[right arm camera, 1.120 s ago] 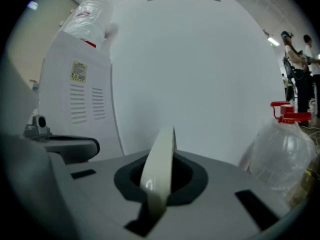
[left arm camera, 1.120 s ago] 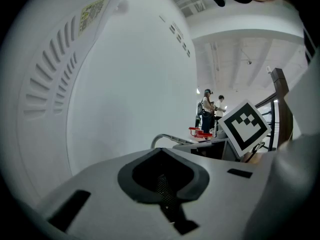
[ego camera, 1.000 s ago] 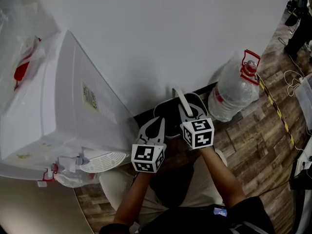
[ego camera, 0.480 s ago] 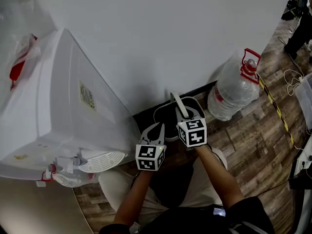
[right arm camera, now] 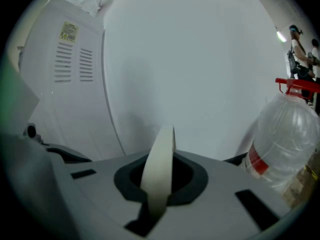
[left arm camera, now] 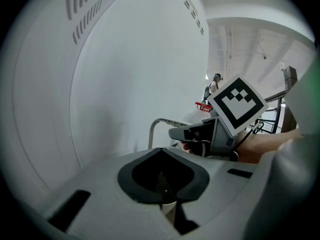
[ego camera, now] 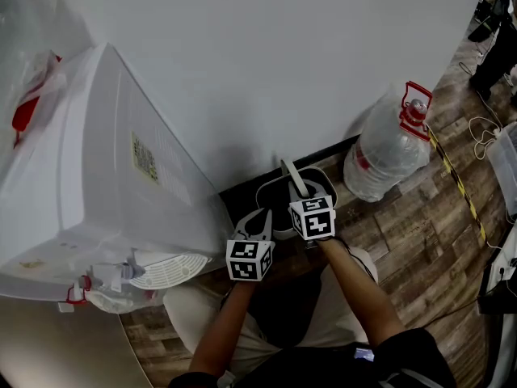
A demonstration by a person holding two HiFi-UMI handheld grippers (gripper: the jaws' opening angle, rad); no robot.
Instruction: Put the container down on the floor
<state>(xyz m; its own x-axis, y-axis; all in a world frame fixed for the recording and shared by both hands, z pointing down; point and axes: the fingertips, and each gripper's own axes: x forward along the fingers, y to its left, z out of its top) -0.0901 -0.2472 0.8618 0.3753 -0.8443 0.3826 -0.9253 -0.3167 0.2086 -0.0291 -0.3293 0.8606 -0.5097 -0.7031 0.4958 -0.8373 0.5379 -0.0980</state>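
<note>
Container handle [right arm camera: 159, 164] in right hand-held gripper [ego camera: 304, 196]

A white container [ego camera: 266, 187] is held low by the wall, above the wooden floor [ego camera: 420, 241]. Its pale handle [ego camera: 292, 176] is clasped by the right tongs [ego camera: 302, 194]; the left tongs [ego camera: 260, 217] are set at its rim. A large water bottle [ego camera: 386, 152] is seen just beside it.

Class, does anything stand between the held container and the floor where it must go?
Nothing visible does. The container hangs by its handle from the right claw near the wall; the bottle and the white appliance stand off to either side. The floor right beneath is hidden.
</note>
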